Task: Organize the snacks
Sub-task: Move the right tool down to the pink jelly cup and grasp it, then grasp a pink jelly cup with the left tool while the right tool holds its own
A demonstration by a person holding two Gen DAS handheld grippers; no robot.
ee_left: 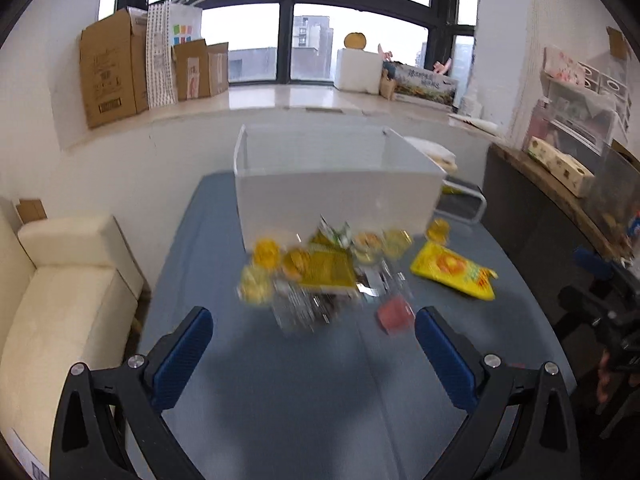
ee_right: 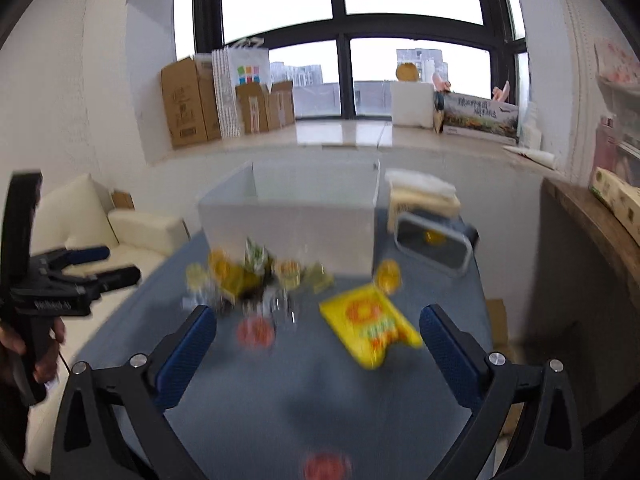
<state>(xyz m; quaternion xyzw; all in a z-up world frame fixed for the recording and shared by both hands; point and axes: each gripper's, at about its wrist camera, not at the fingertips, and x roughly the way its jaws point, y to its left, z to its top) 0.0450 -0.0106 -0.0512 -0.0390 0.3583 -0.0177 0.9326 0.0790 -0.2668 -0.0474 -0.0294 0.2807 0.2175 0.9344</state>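
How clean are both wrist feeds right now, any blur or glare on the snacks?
Left wrist view: the pile of small yellow snack packets is motion-smeared, while the left claw is sharp. Right wrist view: the yellow snack bag is equally blurred; the bright window is overexposed. Fisheye bending in both.

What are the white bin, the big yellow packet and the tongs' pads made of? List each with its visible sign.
White bin: likely matte plastic; thin, smooth, straight walls.
Yellow packet: probably glossy plastic film; flat and crinkled, printed front, though blurred.
Pads of the left tongs: seemingly blue rubber or textured plastic; fine dotted grip pattern, on black hard-looking arms.
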